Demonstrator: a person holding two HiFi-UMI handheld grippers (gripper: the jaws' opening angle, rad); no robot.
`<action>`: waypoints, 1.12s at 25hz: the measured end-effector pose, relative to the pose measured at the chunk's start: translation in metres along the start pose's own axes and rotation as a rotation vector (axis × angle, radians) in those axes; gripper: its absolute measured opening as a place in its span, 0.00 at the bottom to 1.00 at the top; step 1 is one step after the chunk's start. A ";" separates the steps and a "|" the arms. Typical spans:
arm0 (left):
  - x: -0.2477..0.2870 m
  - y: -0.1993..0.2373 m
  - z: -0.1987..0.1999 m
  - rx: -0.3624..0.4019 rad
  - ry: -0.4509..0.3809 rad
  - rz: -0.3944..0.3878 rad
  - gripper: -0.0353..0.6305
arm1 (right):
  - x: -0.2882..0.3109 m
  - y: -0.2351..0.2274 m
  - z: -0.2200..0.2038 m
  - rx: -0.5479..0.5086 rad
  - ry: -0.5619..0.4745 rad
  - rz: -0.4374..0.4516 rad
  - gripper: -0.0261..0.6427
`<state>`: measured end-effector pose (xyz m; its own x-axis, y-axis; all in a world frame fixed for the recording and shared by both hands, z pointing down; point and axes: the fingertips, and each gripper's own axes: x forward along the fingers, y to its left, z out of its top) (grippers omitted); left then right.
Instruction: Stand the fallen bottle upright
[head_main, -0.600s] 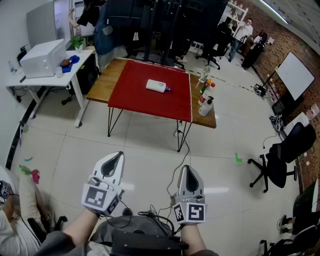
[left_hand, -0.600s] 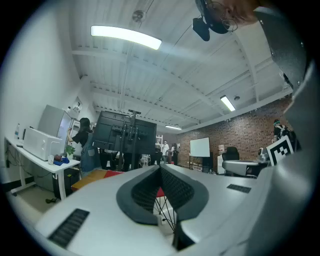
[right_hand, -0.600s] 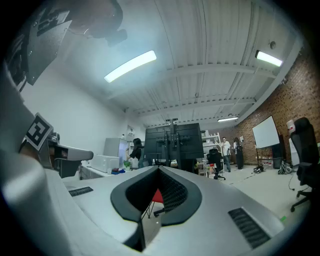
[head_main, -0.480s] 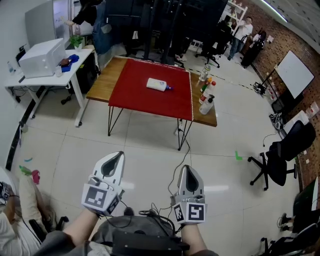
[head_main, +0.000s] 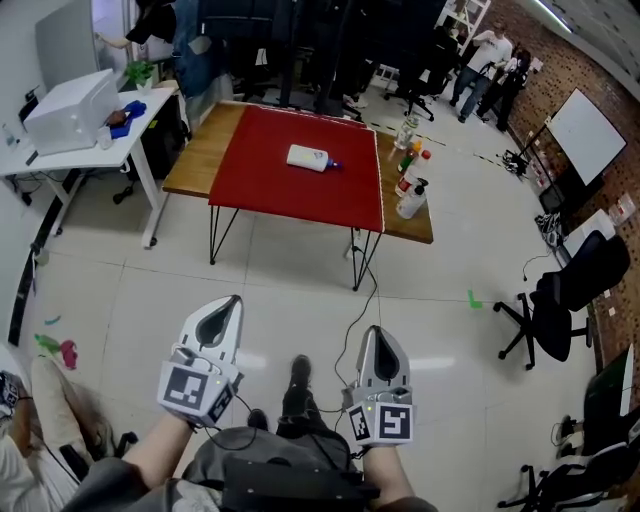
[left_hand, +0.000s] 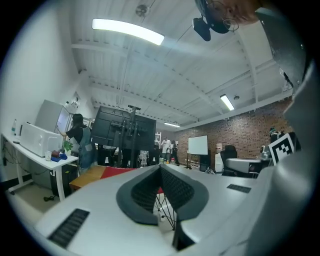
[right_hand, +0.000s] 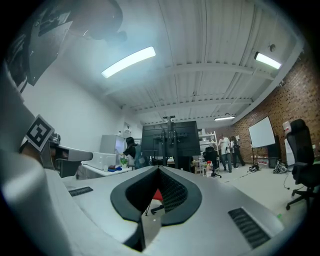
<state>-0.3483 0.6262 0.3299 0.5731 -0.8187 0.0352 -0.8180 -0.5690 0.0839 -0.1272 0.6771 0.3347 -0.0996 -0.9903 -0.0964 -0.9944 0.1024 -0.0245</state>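
- The left tongs (head_main: 226, 312), grey with a square-marker cube at the back, are held low over the pale tiled floor (head_main: 290, 285). They are clenched, and the left gripper view shows their tips meeting with nothing between them.
- The right tongs (head_main: 374, 338), just beside them, are likewise clenched and empty, with the tips touching in the right gripper view.
- Well ahead stands a wooden tabletop with a red cover (head_main: 250, 190) on thin black legs.
- The white plastic bottle with a blue cap (head_main: 308, 158) lies on its side on the red cover, towards the far edge. Its cap points to the right, and it is well apart from both tongs.
- A cluster of upright bottles (head_main: 410, 185) stands on the bare wood strip at the right end of the tabletop.
- A white desk (head_main: 60, 160) at the left carries a white box-shaped machine (head_main: 65, 105).
- A black office chair (head_main: 560, 310) stands at the right.
- A whiteboard (head_main: 578, 135) stands farther back by the brick wall.
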 end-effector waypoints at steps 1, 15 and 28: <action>0.006 0.000 0.001 0.003 0.005 0.008 0.09 | 0.004 -0.005 -0.003 0.002 0.001 -0.001 0.06; 0.175 0.027 -0.016 0.026 0.004 0.058 0.09 | 0.166 -0.110 -0.042 0.050 -0.005 0.032 0.06; 0.304 0.055 -0.006 0.039 0.027 0.125 0.09 | 0.300 -0.178 -0.055 0.054 0.006 0.088 0.06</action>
<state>-0.2193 0.3465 0.3514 0.4673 -0.8814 0.0697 -0.8841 -0.4657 0.0385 0.0181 0.3570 0.3646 -0.1865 -0.9779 -0.0944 -0.9786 0.1934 -0.0699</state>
